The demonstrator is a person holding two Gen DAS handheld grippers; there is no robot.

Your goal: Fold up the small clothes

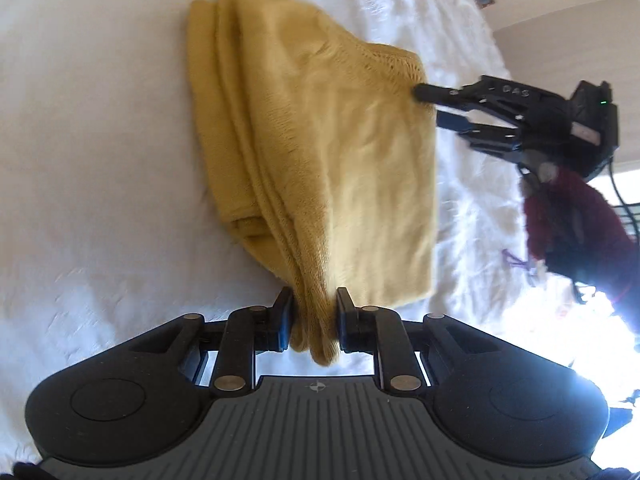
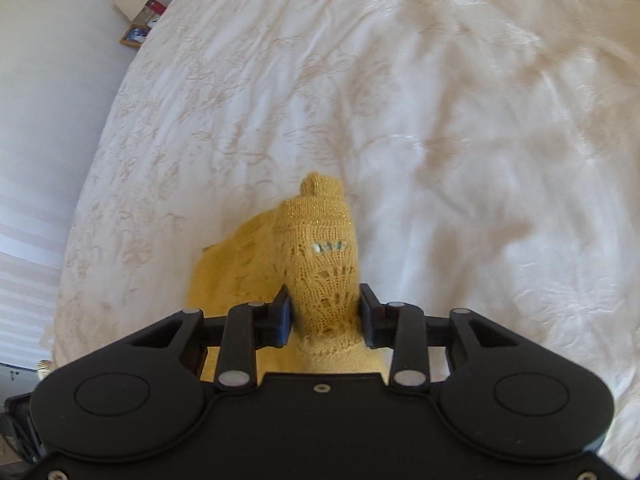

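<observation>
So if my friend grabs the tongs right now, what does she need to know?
Left tongs: shut on a bunched corner of the yellow knit garment.
Right tongs: the garment's lacy end sits between them; in the left view they meet its far edge. I cannot tell if they pinch it.
Where: the garment is stretched between both tongs, over the white bedspread.
Done: it already lies in several layers.
Left: probably lay it down flat, smooth it, then let go with both tongs.
</observation>
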